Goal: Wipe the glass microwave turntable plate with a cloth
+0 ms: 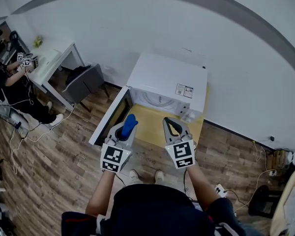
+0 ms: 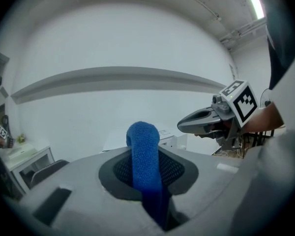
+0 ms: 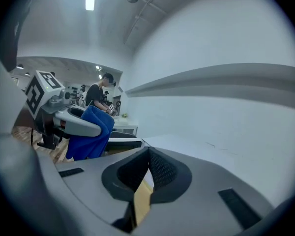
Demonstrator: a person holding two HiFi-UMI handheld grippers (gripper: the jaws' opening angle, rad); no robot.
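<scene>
Now our left gripper (image 1: 124, 132) clamps the blue cloth (image 1: 130, 122), and our right gripper (image 1: 173, 127) is closed on nothing. Wiping hasn't begun. The plate, hard to make out, probably sits inside the open microwave (image 1: 167, 80) just ahead of both tips, so next we reach in.

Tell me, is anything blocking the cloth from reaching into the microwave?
Nothing visible does. The microwave has its door swung open leftward, and only yellow tabletop lies between its opening and the blue cloth in the left hand-held gripper.
</scene>
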